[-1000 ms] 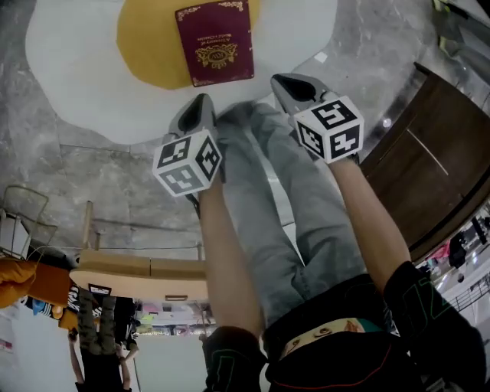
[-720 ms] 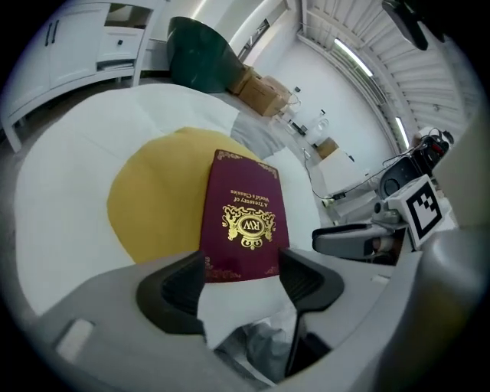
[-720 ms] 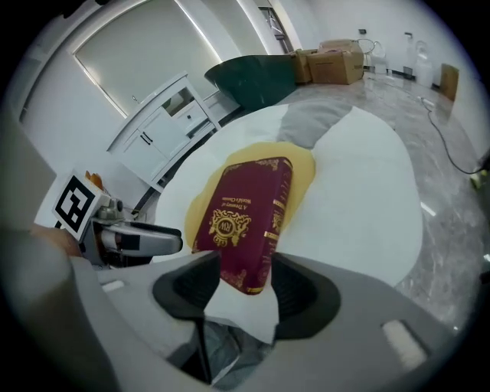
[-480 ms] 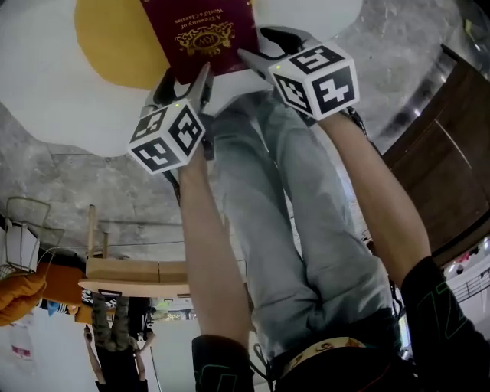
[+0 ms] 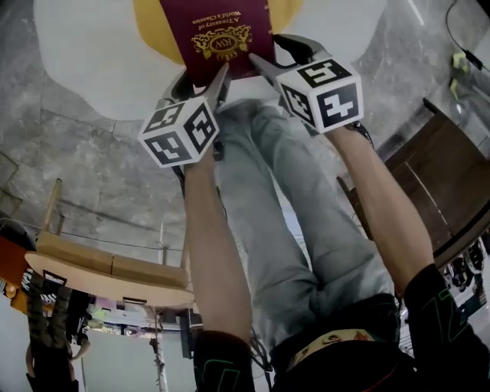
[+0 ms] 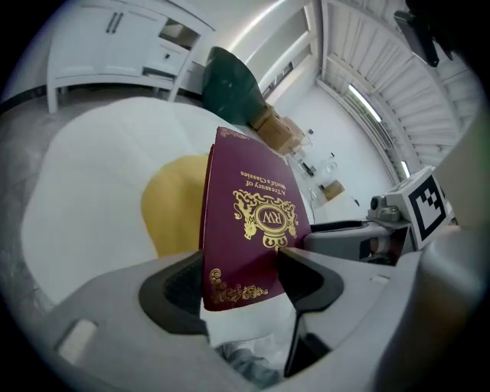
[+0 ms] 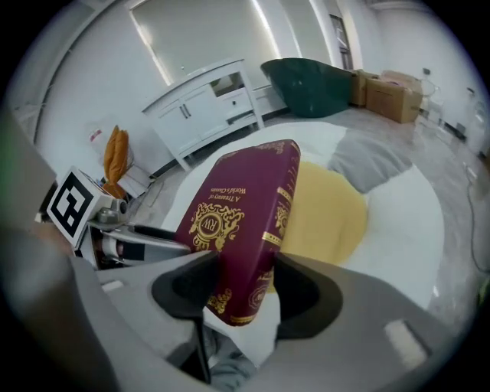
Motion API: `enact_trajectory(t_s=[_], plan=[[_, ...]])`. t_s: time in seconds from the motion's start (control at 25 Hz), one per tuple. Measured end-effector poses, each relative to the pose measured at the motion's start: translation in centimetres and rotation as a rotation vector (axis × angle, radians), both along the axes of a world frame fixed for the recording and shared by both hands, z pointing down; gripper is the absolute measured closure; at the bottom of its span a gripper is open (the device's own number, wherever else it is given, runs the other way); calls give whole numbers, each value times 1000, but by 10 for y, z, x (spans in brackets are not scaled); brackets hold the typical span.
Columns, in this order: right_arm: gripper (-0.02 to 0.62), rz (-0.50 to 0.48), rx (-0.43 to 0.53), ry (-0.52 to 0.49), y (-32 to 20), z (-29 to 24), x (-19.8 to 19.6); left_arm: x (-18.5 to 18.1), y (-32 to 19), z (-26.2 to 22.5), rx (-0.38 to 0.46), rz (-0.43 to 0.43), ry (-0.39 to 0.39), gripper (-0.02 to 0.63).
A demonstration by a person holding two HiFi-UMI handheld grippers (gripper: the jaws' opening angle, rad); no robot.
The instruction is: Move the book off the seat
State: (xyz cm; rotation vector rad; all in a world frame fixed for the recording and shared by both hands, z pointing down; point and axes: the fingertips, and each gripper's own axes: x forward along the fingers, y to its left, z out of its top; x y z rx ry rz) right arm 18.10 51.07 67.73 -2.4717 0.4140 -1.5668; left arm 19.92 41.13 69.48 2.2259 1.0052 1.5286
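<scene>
A maroon book (image 5: 222,34) with gold lettering lies on the yellow centre (image 5: 149,23) of a white, egg-shaped seat (image 5: 84,61). My left gripper (image 5: 203,76) straddles the book's near left corner, and my right gripper (image 5: 277,55) straddles its near right corner. In the left gripper view the book (image 6: 256,222) stands between the pads of my left gripper (image 6: 241,279), which touch both its faces. The right gripper view shows the book (image 7: 233,222) likewise caught in my right gripper (image 7: 239,287). Both pairs of jaws have just been closing with the book between them.
Grey-trousered legs (image 5: 291,214) run between my arms over a grey marble floor. Dark wooden furniture (image 5: 436,184) stands at the right, a pale wooden table (image 5: 107,268) at the lower left. A white cabinet (image 7: 207,107), a dark green seat (image 7: 321,84) and cardboard boxes (image 7: 390,96) stand beyond the seat.
A second ago both grippers hung shut, short of the book. They have since opened, moved forward and down to its near edge, and now have its corners between their jaws.
</scene>
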Motion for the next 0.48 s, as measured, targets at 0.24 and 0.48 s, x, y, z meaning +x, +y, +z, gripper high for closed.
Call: enact_trajectory(t_s=[0.24,0.48], plan=[[370,-261,12,131,-85,-93,38,10,-87,-93,2,-292,99,316],[370,-472,65,193,-195,-139,58,8,-195,-143,45,-514,165,316]])
